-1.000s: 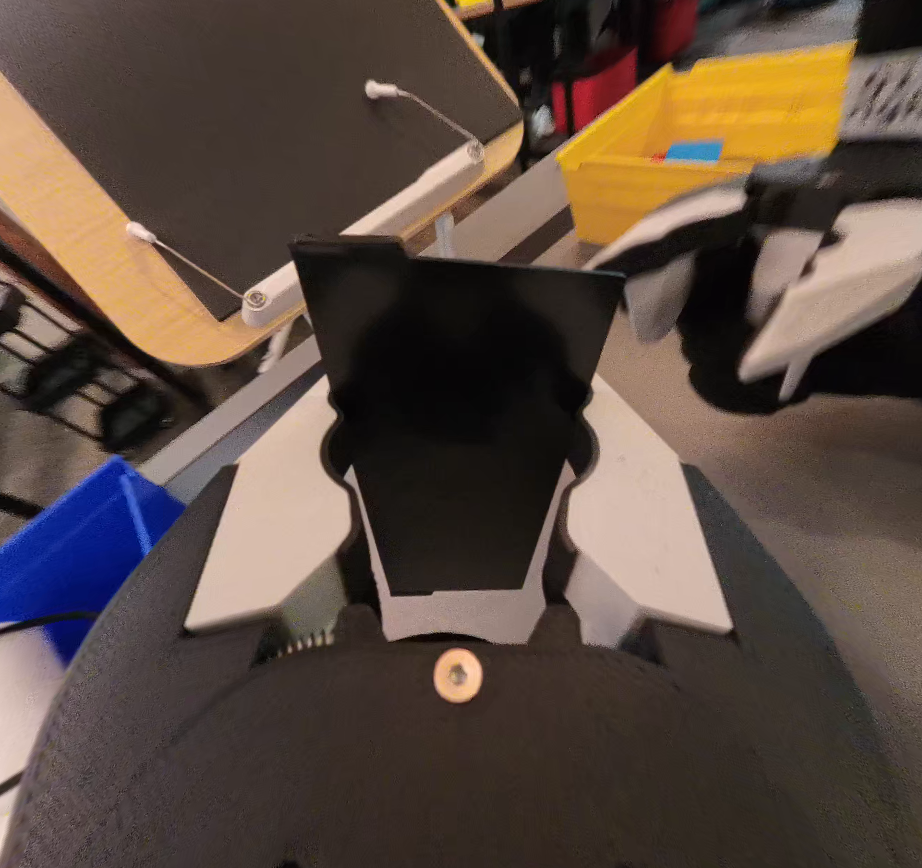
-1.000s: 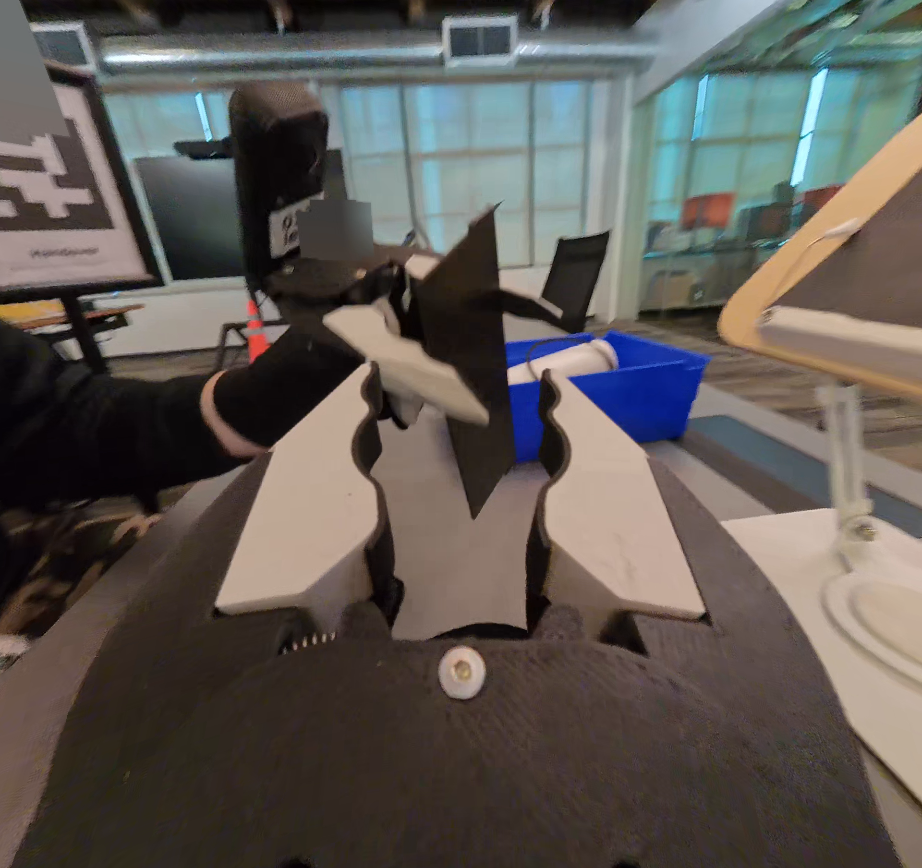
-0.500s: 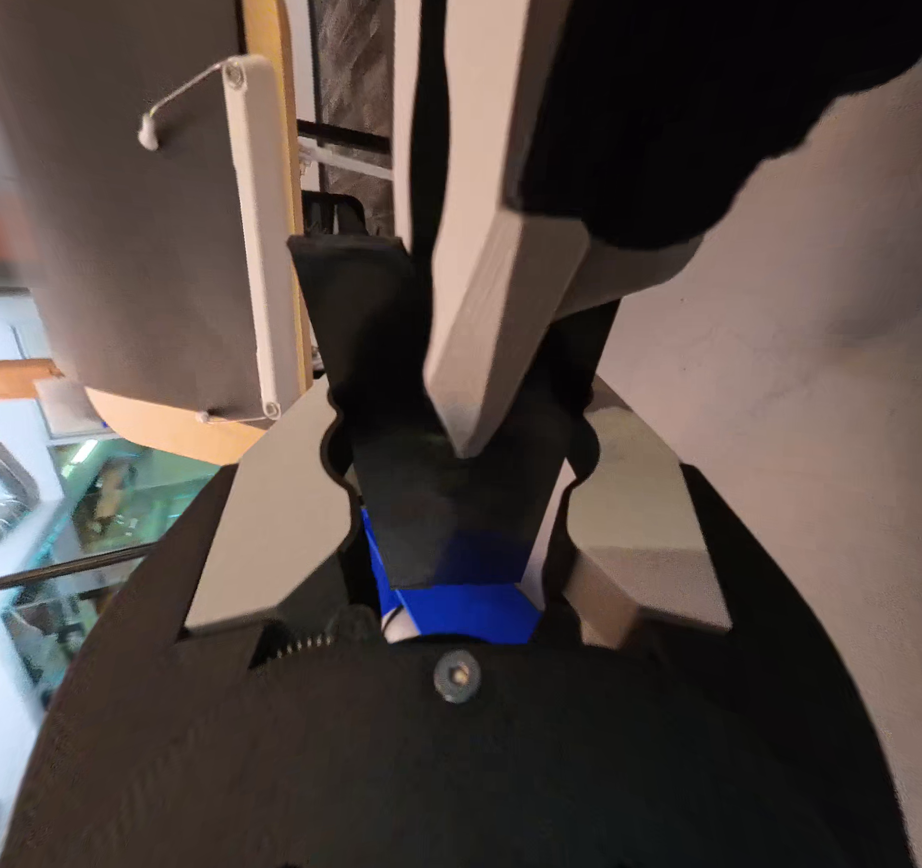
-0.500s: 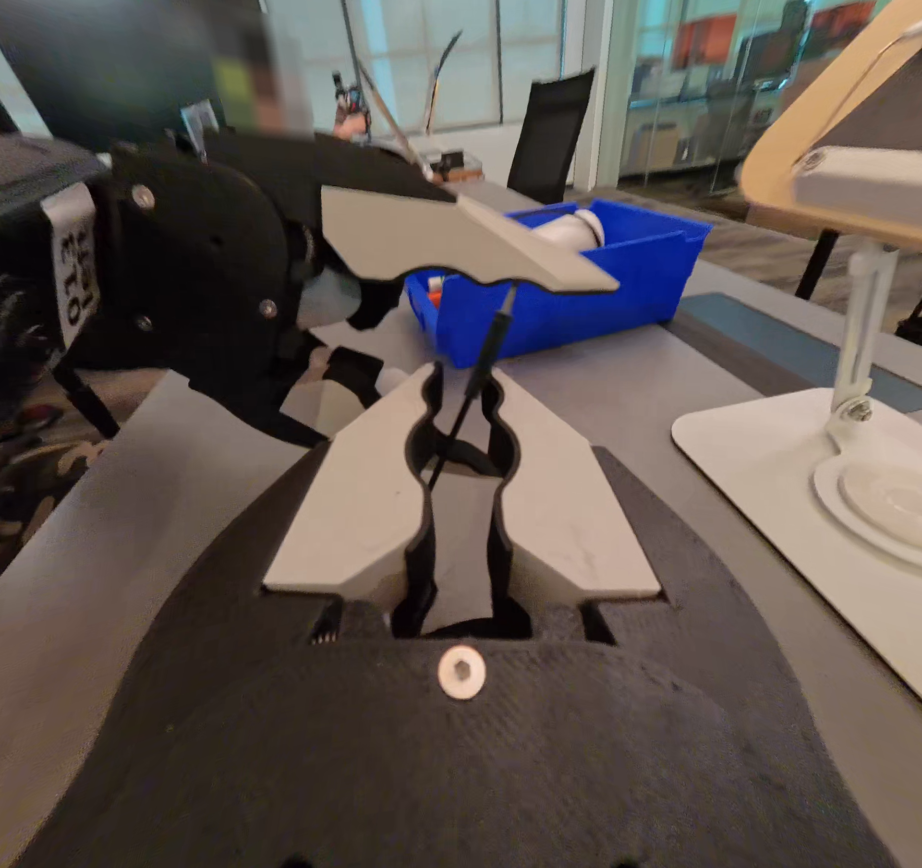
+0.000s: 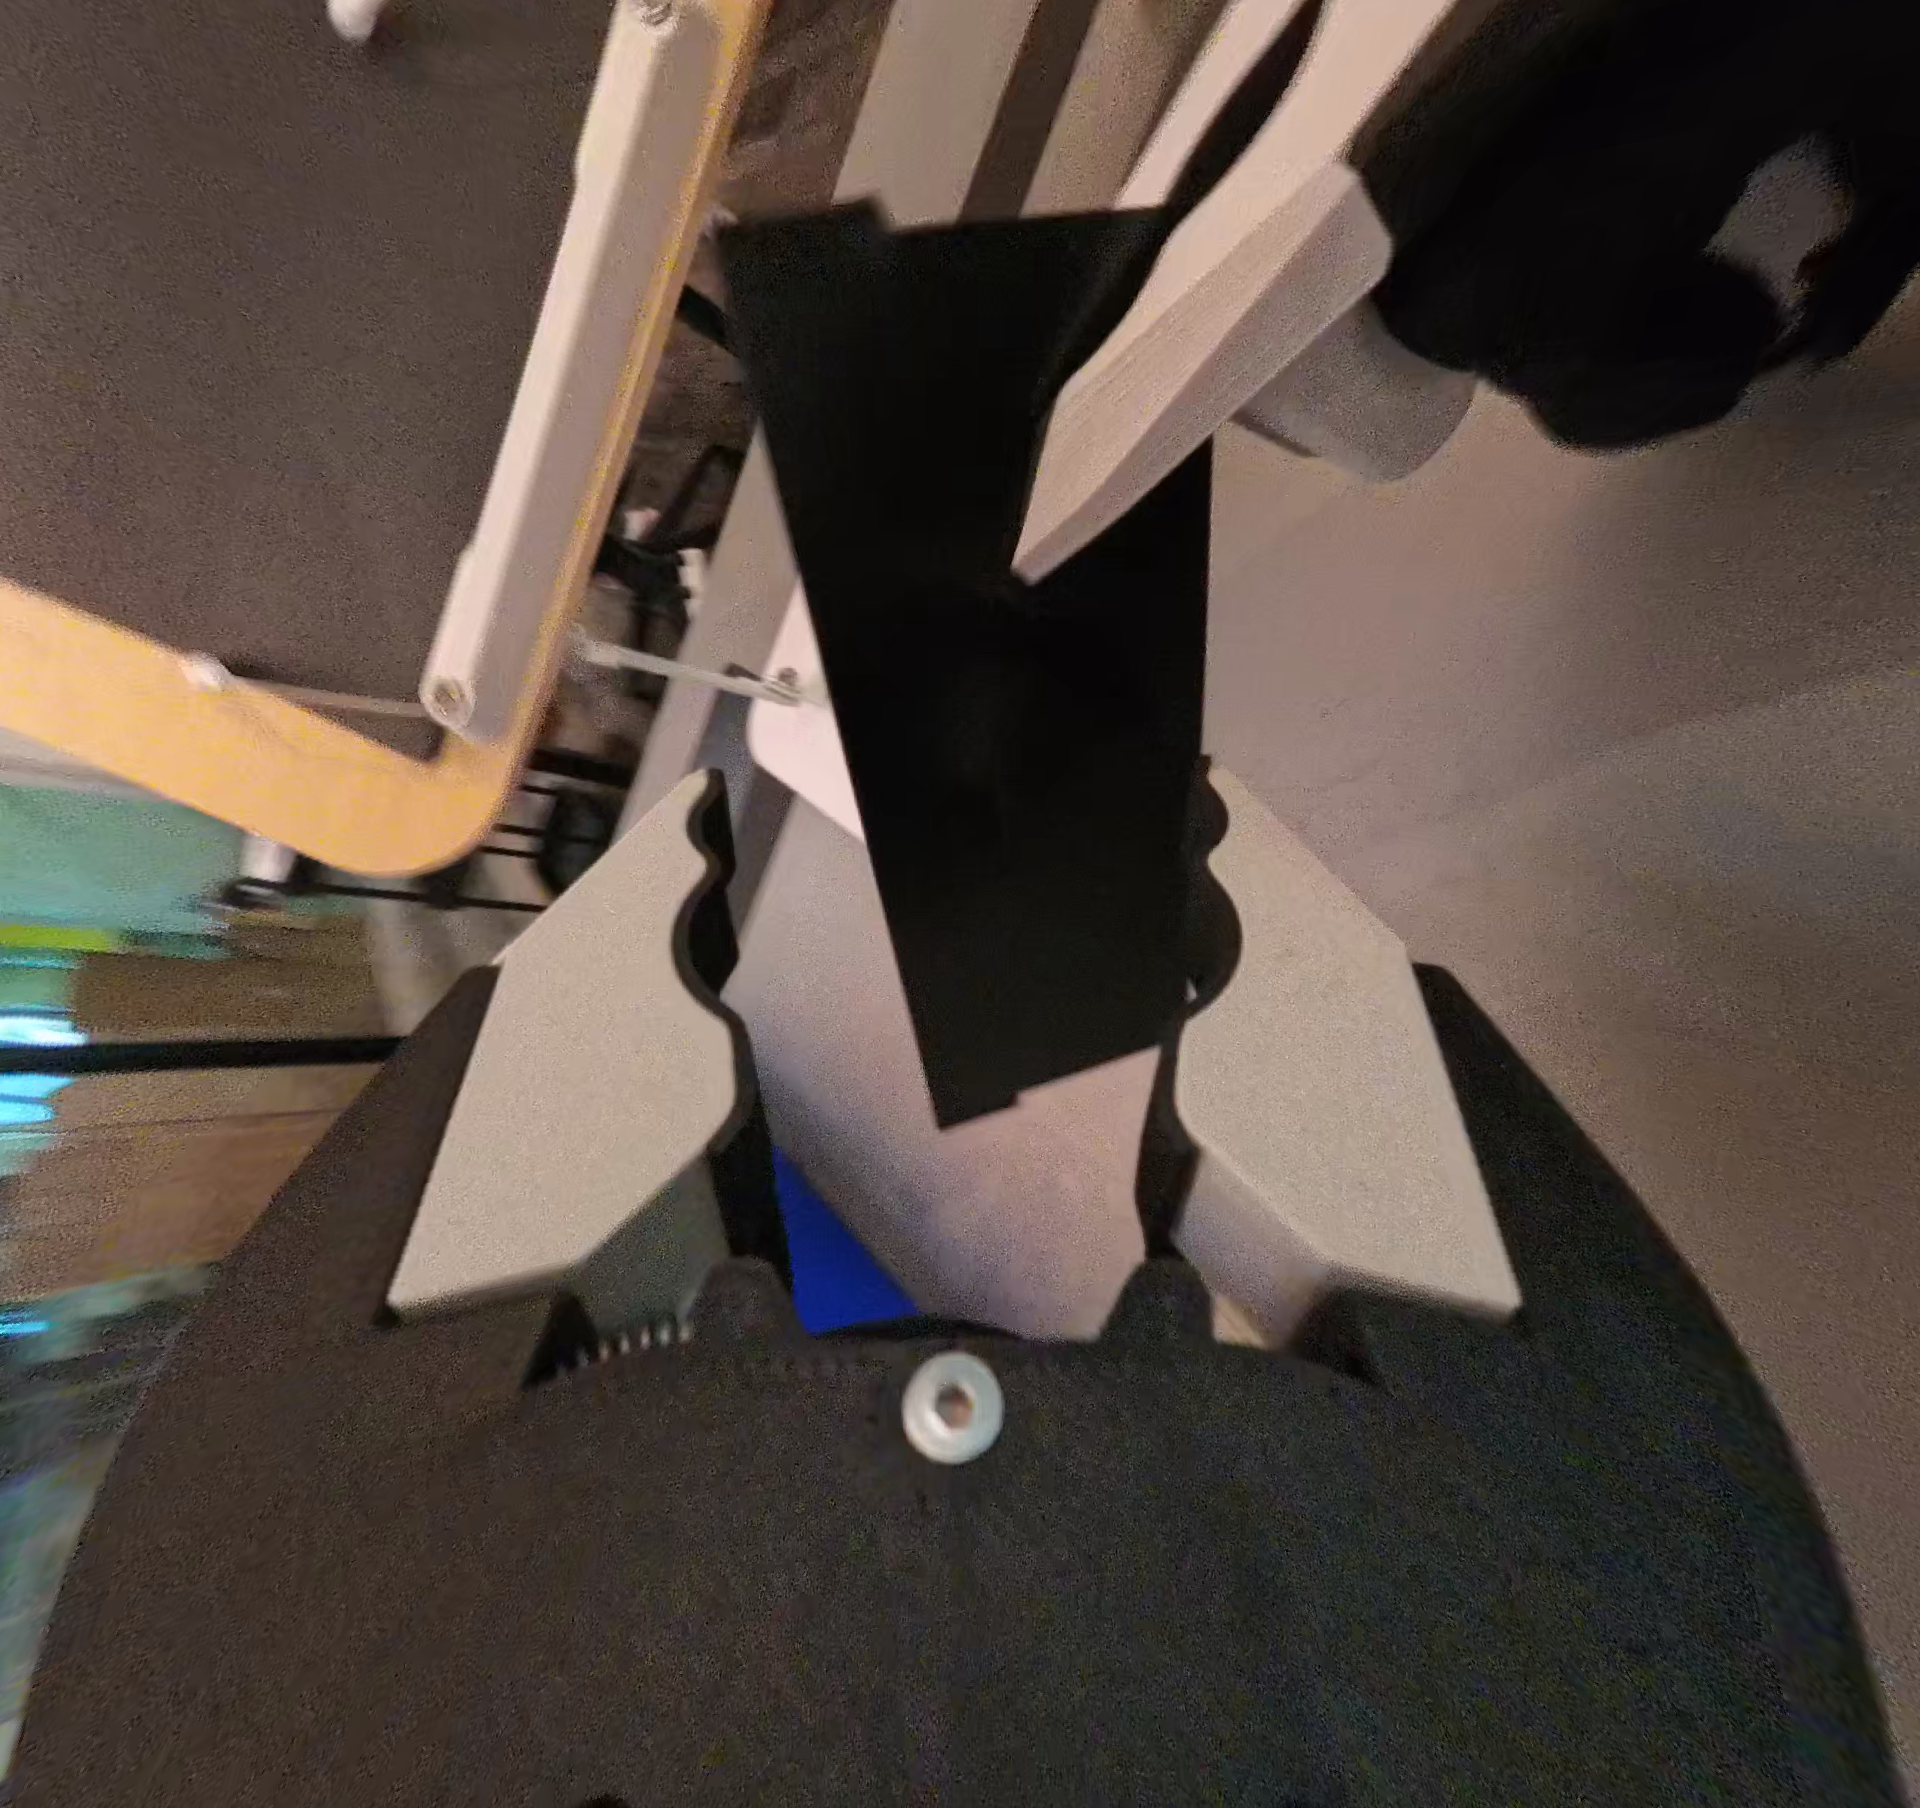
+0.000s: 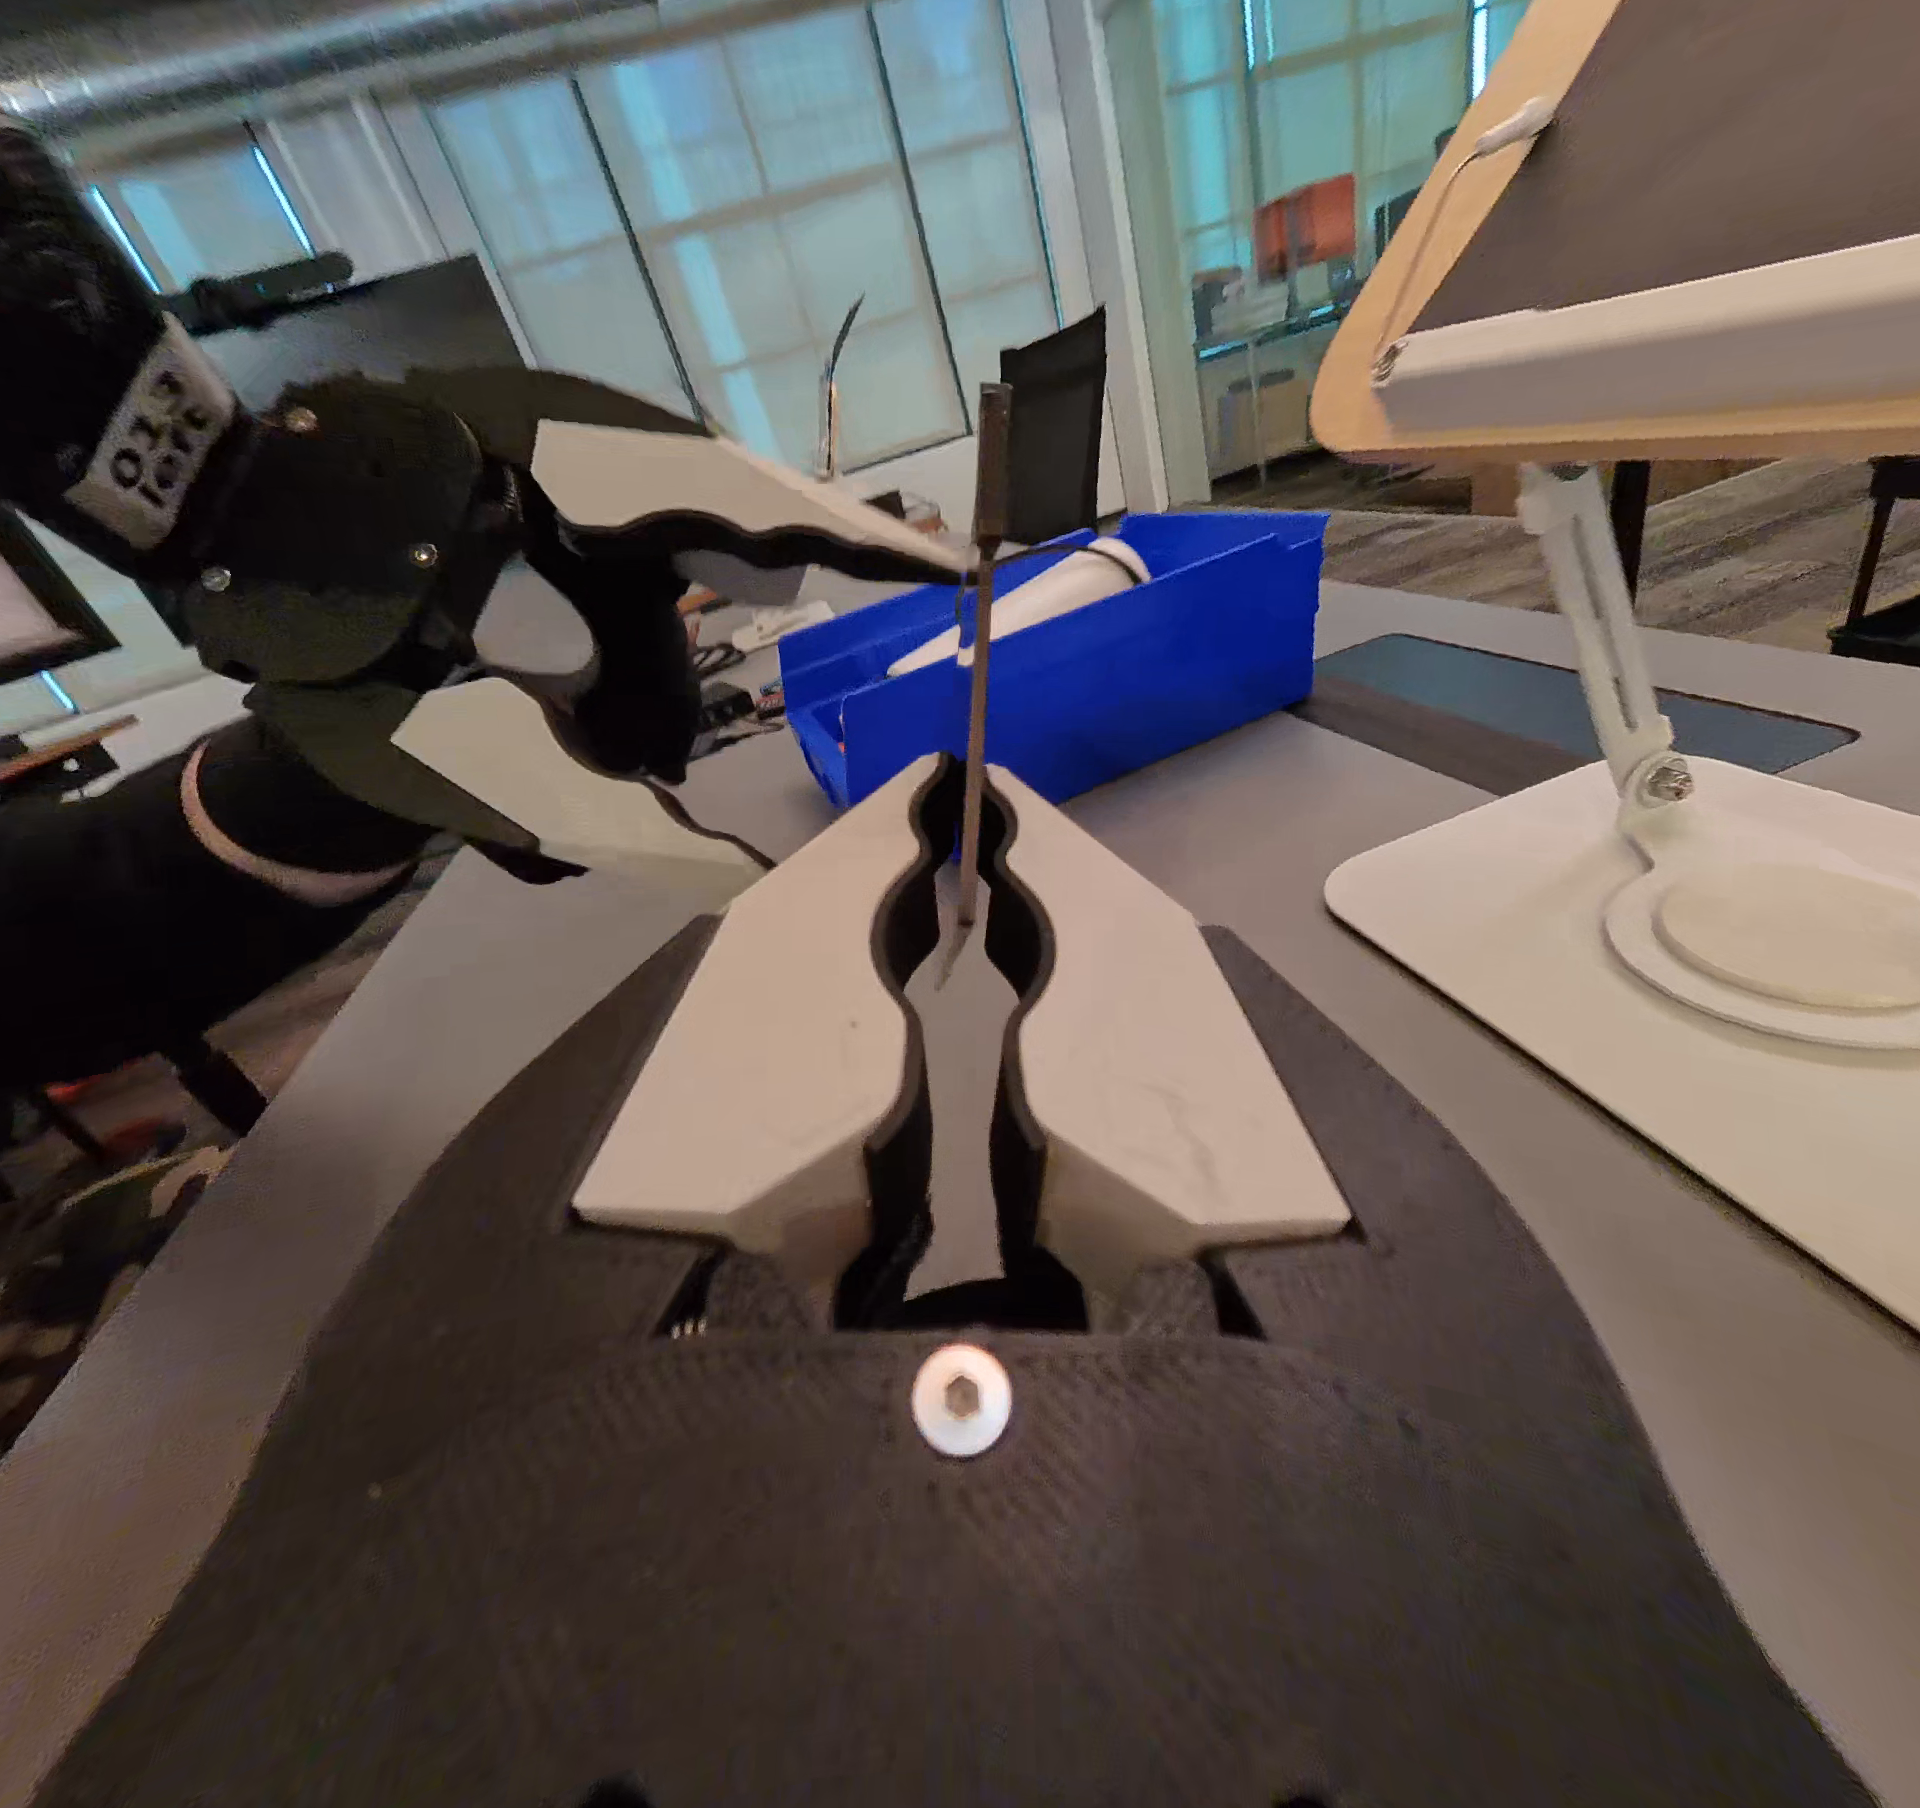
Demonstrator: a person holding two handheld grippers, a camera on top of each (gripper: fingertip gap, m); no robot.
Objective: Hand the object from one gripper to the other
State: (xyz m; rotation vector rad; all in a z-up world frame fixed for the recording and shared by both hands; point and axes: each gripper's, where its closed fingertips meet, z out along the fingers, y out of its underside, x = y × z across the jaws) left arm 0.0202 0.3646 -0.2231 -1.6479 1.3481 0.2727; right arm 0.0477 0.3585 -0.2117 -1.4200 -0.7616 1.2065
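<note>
L gripper (image 5: 961,937): jaws spread wide, clear gaps to both faces of the black plate (image 5: 997,678), which hangs free between them. R gripper (image 6: 961,823): jaws pinched on plate's thin edge, held upright over the grey bench (image 6: 1195,823). Blue bin (image 6: 1091,657) is seen behind; white stand (image 6: 1621,678) at far right, well apart.

Your right gripper (image 6: 966,792): white fingers, black body | flat piece (image 5: 997,657) ahead of you: plain black | your left gripper (image 5: 956,937): pale grey fingers, black body | bin (image 6: 1070,667) beyond your right fingertips: bright blue | stand (image 6: 1621,906) to your right: white base, tan-edged dark board | tabletop (image 6: 1195,823): grey
</note>
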